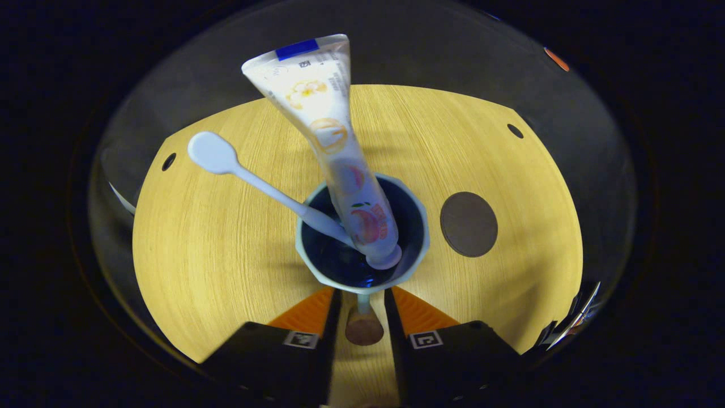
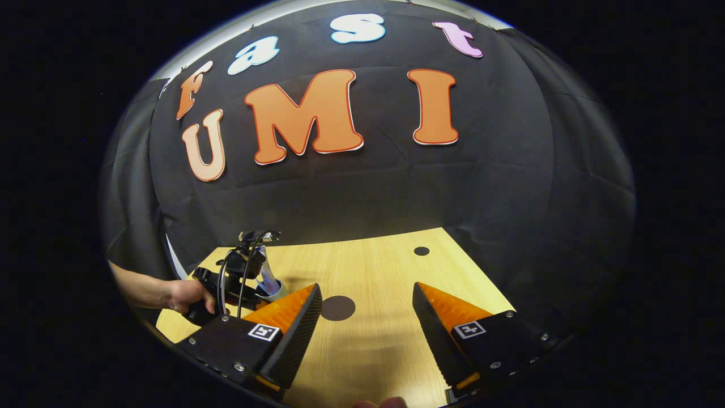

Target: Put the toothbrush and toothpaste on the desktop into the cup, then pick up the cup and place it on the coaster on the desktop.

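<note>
On the wooden desk (image 1: 226,255) the cup (image 1: 416,249) holds the toothpaste (image 1: 334,141), print too blurred to read, and toothbrush (image 1: 226,161); coaster (image 1: 469,224) lies just right; left claw (image 1: 362,309) clamps its handle; right claw (image 2: 365,323) gapes apart

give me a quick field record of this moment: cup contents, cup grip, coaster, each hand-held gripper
cup contents: toothpaste and toothbrush both stand tilted in the cup
cup grip: left hand-held gripper, fingers either side of the cup's handle at its near rim; contact not clear
cup position: beside the coaster, not on it; lifted or resting on the desktop cannot be told
coaster: dark round coaster bare, apart from the cup
right hand-held gripper: open, holding nothing, over the desktop
step left: cup onto coaster
</note>
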Available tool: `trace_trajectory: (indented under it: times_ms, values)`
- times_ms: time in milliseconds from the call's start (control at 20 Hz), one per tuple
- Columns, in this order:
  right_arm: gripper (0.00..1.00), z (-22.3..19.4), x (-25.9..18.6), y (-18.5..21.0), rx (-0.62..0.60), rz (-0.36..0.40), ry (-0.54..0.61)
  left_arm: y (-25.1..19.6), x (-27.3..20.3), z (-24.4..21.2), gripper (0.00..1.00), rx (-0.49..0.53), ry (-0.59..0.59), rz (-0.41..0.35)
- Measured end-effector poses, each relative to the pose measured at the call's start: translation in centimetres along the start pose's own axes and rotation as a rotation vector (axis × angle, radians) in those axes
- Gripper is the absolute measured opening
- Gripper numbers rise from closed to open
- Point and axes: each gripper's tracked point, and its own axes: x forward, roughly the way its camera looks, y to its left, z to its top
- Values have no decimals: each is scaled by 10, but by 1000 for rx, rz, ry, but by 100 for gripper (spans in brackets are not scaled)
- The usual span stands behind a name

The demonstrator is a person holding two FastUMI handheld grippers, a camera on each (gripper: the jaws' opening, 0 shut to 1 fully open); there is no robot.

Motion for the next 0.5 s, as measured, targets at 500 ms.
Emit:
trace_trajectory:
  times_ms: [500]
  values:
    - [96, -11, -9, -3, 11, -4, 24, 1, 3, 3, 20, 3, -22, 28]
